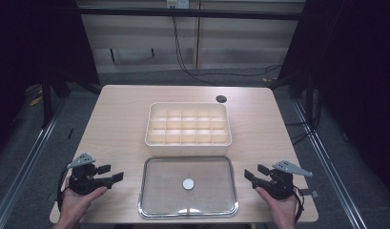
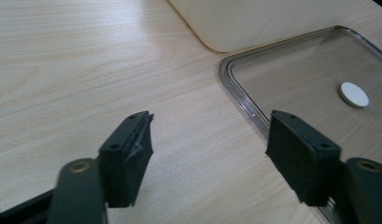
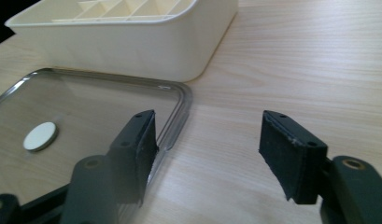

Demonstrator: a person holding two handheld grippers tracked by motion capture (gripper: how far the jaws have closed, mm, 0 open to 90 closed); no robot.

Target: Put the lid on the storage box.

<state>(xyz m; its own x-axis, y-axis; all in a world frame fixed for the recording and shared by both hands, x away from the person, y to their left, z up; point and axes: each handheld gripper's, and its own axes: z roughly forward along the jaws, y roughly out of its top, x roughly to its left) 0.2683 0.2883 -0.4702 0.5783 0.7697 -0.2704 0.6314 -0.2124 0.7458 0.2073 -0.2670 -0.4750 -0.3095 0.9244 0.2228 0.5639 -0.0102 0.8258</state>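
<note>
Centrally, clear rounded lid (image 1: 188, 186), white disc (image 1: 188, 183), both tools spread: left tool (image 1: 112, 173), right tool (image 1: 252, 174).

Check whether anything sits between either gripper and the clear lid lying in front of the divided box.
Nothing visible does. The left gripper and right gripper sit open on either side of the clear lid, with bare table between each and its rim. The divided box lies behind the lid, out of both paths.

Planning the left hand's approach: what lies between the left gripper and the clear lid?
Nothing: bare table separates the left gripper from the clear lid in the high view.
</note>
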